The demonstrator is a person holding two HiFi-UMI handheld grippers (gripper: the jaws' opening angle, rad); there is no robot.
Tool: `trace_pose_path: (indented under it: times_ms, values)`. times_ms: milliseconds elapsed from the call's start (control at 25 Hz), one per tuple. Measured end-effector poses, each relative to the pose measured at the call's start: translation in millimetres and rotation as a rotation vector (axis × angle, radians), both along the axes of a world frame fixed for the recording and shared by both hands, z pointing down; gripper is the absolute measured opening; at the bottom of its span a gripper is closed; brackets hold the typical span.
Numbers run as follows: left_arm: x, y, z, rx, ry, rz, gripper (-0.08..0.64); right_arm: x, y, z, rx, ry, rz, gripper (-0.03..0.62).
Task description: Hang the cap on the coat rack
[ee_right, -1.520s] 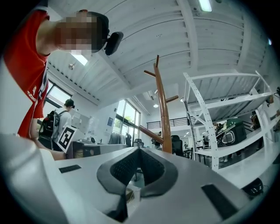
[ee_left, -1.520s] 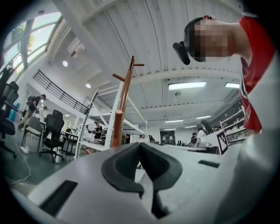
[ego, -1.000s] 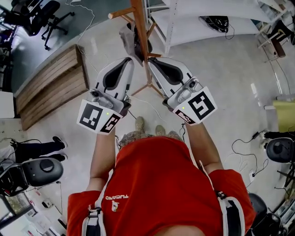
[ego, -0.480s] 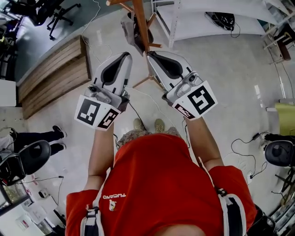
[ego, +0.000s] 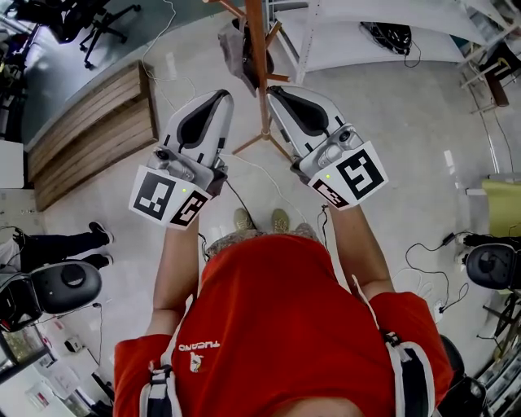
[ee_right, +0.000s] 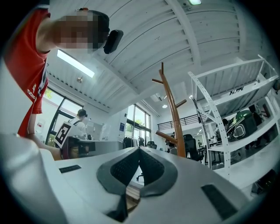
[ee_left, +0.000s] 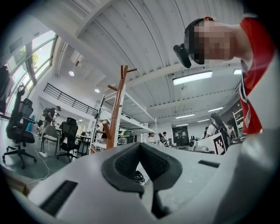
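**A:** Item one, cap [ego: 235, 50]: we log it hanging on the coat rack [ego: 260, 57], against the pole's left side.
**B:** Lettering?
**A:** White print on our red shirt [ego: 277, 326], seemingly "TUCANO". Square markers sit on both cubes.
**B:** Grippers?
**A:** Left gripper [ego: 218, 96] and right gripper [ego: 273, 91]: jaws closed, empty, flanking the pole, apart from the cap.
**B:** Surroundings?
**A:** Wooden bench [ego: 89, 138] at left, white shelving [ego: 358, 41] at right, office chair [ego: 102, 24] beyond, open floor between.
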State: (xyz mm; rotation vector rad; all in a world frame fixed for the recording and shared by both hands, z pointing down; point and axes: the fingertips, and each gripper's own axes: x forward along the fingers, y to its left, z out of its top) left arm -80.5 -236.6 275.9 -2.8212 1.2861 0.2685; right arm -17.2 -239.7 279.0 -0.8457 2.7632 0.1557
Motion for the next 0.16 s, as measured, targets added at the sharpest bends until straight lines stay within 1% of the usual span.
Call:
trace_pose_path:
  times_ms: [160]
  values:
    - [-10.0, 0.8, -1.3, 0.003, 0.006, 0.007, 0.008, -5.4, -1.4, -1.7, 0.002, 0.003, 0.017, 0.021]
